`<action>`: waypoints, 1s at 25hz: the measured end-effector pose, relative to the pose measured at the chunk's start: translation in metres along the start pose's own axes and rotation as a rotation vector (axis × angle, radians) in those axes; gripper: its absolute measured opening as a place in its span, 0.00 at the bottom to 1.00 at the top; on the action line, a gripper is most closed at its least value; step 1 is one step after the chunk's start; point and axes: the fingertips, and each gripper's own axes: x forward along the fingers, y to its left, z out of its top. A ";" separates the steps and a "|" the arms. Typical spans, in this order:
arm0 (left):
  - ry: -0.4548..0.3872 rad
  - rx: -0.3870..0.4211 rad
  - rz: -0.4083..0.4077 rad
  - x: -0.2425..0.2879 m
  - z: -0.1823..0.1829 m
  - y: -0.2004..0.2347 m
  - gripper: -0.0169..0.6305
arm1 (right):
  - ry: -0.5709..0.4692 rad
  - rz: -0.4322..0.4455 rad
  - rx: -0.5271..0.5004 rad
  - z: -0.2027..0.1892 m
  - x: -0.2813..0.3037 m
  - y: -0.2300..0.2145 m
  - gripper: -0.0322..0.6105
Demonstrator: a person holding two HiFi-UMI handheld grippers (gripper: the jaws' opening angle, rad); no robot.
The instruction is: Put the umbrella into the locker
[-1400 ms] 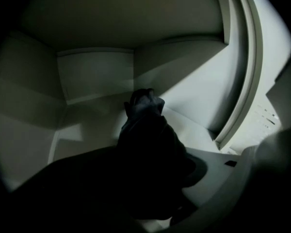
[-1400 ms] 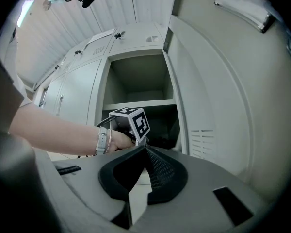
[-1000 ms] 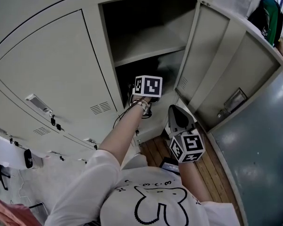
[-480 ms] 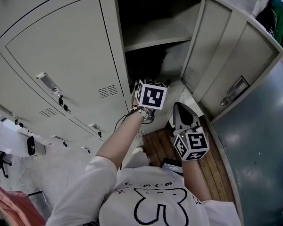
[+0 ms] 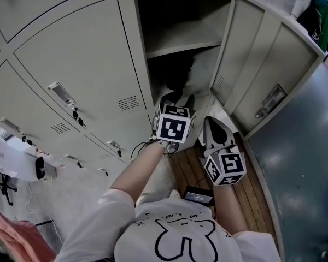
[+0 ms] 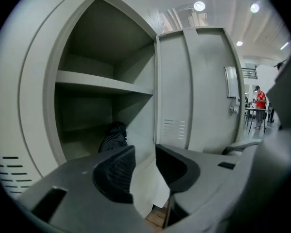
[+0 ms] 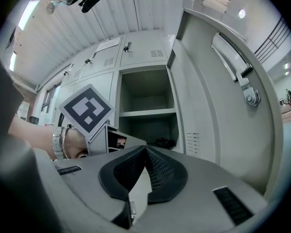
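Nearest, the right gripper has its jaws pressed together on nothing and sits level beside the body, apparently idle. The left gripper hangs just outside the mouth of the locker. Its jaws have just been closing to a narrow gap with nothing between them, which suggests its load is let go. Further in, the umbrella, a dark folded bundle, lies in the lower compartment under the shelf, towards the back. The door stands swung wide at the right, leaving the opening free
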 end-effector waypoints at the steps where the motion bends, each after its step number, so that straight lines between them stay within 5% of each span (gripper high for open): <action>1: -0.008 -0.005 0.003 -0.004 0.000 0.000 0.23 | -0.001 -0.002 0.000 0.000 0.000 0.001 0.09; 5: -0.051 -0.016 0.009 -0.022 -0.002 0.003 0.05 | -0.001 -0.007 -0.007 0.004 -0.001 0.008 0.09; 25: -0.286 0.006 -0.156 -0.161 -0.012 -0.022 0.05 | -0.046 -0.012 -0.188 0.040 -0.052 0.110 0.09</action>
